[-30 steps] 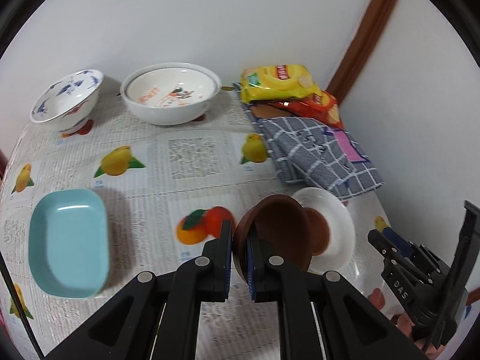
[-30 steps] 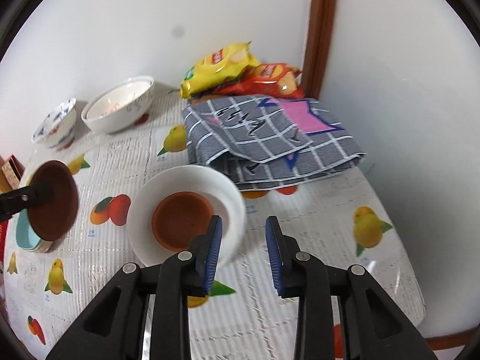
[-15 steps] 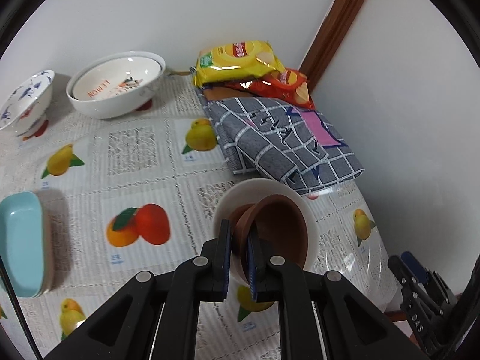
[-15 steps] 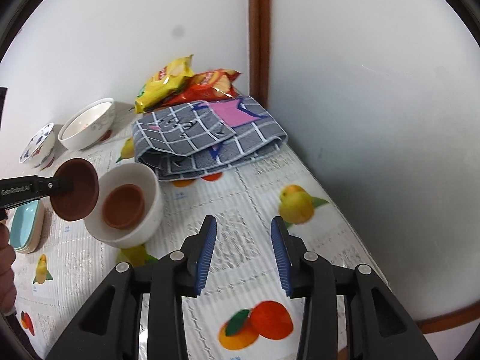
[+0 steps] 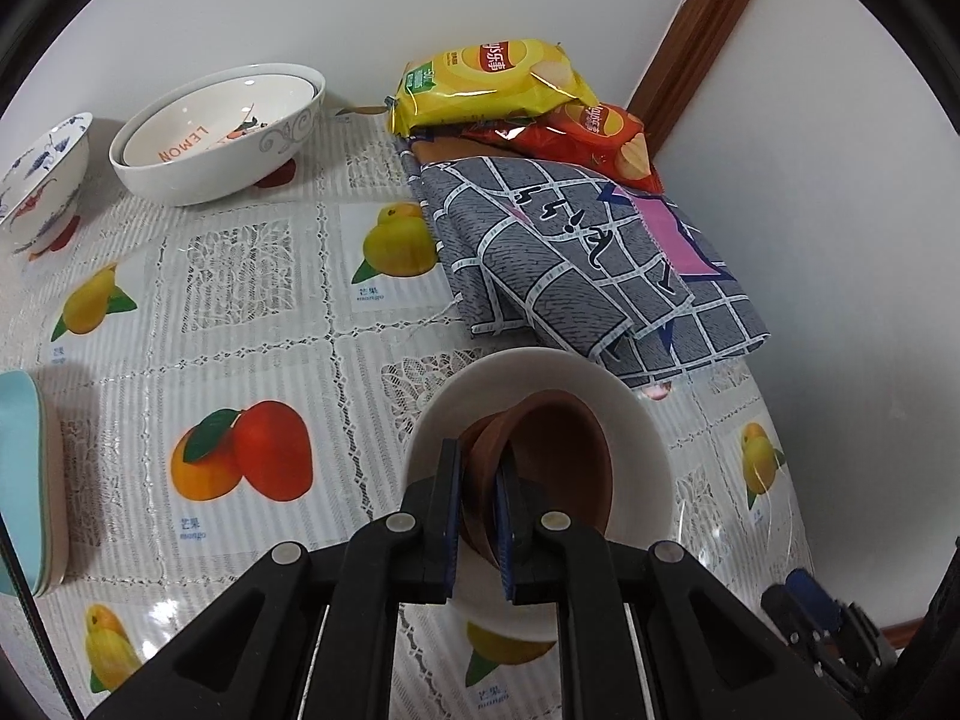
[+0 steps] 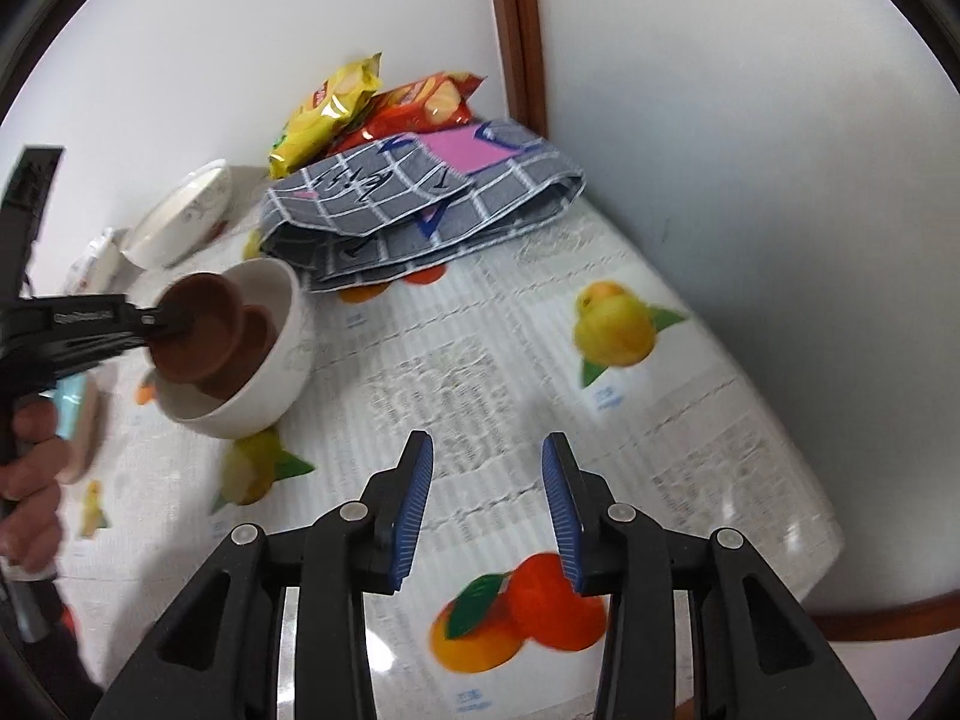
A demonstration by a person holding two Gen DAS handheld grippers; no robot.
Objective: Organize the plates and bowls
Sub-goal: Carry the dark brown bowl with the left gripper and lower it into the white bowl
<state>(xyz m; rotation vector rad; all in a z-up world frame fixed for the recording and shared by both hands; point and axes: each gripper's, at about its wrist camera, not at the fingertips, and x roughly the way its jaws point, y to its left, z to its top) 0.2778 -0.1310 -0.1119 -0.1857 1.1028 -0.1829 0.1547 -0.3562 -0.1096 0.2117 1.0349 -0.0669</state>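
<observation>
Fruit-print tablecloth point(image 5: 240, 312) spread into a white-walled corner, wooden trim point(image 6: 516, 30) seen there, brown dish point(image 5: 558, 456) clenched at its rim by the left gripper point(image 5: 477, 516), tilted over the white bowl point(image 5: 636, 420), right gripper point(image 6: 486, 510) released, nothing between its pads.

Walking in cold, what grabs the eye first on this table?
Front and centre, the left hand-held gripper pinches a brown bowl by its rim, tilted over a white bowl that holds another brown one. Behind them lie a grey checked cloth and bright yellow and red crisp bags by the wall.
</observation>
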